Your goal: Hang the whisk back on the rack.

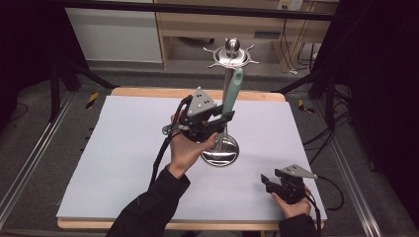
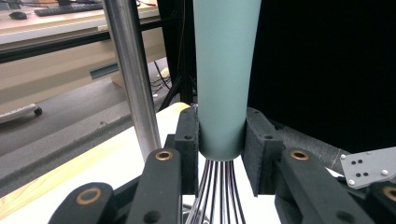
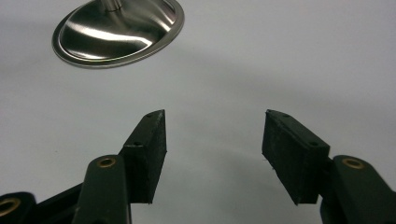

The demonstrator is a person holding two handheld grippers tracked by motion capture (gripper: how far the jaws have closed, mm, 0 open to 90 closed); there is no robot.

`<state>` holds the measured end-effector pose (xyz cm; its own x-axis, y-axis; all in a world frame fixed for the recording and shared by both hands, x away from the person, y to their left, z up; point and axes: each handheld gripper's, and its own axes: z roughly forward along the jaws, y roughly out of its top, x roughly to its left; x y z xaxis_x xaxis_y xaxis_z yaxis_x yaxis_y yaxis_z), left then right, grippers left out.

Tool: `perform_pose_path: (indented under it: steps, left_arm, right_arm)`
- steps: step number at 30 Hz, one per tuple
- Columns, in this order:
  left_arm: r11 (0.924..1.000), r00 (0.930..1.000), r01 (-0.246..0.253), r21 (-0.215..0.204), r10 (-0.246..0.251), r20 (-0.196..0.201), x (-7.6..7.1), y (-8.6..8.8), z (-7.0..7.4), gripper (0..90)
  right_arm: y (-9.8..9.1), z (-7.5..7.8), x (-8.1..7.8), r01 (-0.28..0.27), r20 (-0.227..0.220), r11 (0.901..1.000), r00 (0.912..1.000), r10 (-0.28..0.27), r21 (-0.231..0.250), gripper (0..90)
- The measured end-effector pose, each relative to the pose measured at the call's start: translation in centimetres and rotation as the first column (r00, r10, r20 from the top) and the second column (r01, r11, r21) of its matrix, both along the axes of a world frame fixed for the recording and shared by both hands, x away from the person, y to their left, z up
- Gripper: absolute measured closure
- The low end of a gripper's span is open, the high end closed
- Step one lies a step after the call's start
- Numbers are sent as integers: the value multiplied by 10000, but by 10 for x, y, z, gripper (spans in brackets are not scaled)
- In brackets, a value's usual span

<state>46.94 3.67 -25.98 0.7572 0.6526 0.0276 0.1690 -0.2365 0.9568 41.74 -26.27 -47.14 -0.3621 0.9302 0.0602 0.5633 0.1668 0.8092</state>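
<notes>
A whisk with a pale teal handle (image 1: 232, 91) stands nearly upright beside the pole of a steel utensil stand (image 1: 221, 154). My left gripper (image 1: 226, 116) is shut on the handle's lower end; in the left gripper view the pads (image 2: 187, 140) press the handle (image 2: 226, 79) from both sides, and the wires (image 2: 217, 196) hang below. The handle's top reaches up to the stand's hooked crown (image 1: 232, 57). My right gripper (image 1: 267, 181) rests low at the table's front right, open with nothing between its fingers (image 3: 149, 149).
The stand's pole (image 2: 133, 79) rises just left of the whisk in the left gripper view. Its round base (image 3: 116, 30) lies ahead of the right gripper. A white sheet (image 1: 123, 148) covers the table. Shelving and cables stand behind the table.
</notes>
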Motion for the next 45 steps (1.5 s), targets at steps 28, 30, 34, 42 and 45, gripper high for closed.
perform_pose_path:
  steps: [28,30,34,42,45]
  left_arm:
    - [9999,9992,-115,47,113,386,19,-7,-9,686]
    - [9999,9992,-146,53,144,383,19,-7,-9,687]
    - [9998,9991,-204,-31,205,371,20,-9,-10,686]
    - [10000,9989,-88,-3,88,462,19,-9,-10,680]
    - [10000,9988,-66,-9,67,480,18,-8,-10,660]
  right_arm:
    - [1,0,0,-15,-53,10000,10000,15,45,401]
    - [1,0,-1,-6,-74,10000,10000,6,90,401]
    - [1,0,0,-11,-91,10000,10000,12,81,400]
    - [1,-1,0,-32,-41,10000,10000,32,-22,397]
    - [1,-1,0,-28,-38,10000,10000,28,1,397]
